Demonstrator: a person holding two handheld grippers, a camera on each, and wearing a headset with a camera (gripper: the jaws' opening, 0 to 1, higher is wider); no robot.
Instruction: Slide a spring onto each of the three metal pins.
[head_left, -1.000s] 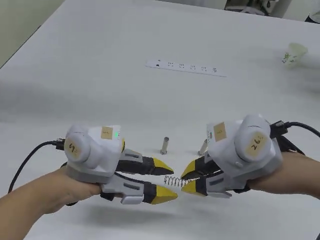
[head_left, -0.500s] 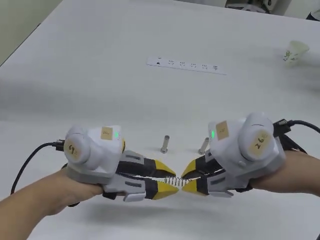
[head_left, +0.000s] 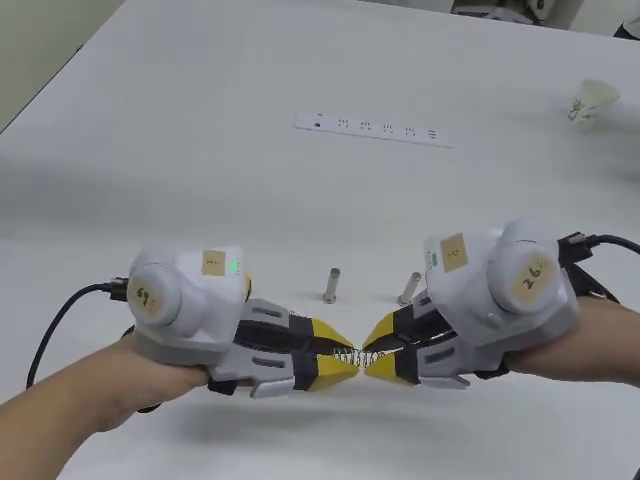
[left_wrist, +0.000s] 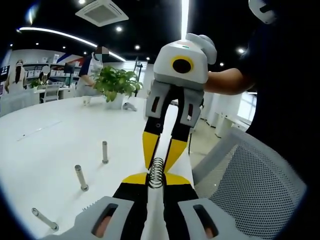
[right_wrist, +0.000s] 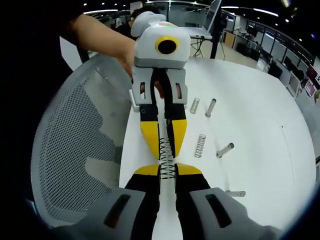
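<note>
The left gripper (head_left: 345, 364) and the right gripper (head_left: 371, 358) are held tip to tip over the table (head_left: 300, 200), and a single spring (head_left: 349, 354) is bridged between them. In the left gripper view, the left gripper's jaws are seen drawn almost together, with one end of the spring pinched between their yellow tips. The other end is pinched in the same way by the right gripper, whose jaws are likewise nearly closed on the coil. The spring is carried in a straight line from one pair of tips to the other. Three metal pins (right_wrist: 211, 107) are seen on the table to the right of the right gripper's jaws, well apart from the held spring. Two loose springs (right_wrist: 201, 145) are lying among them.
</note>
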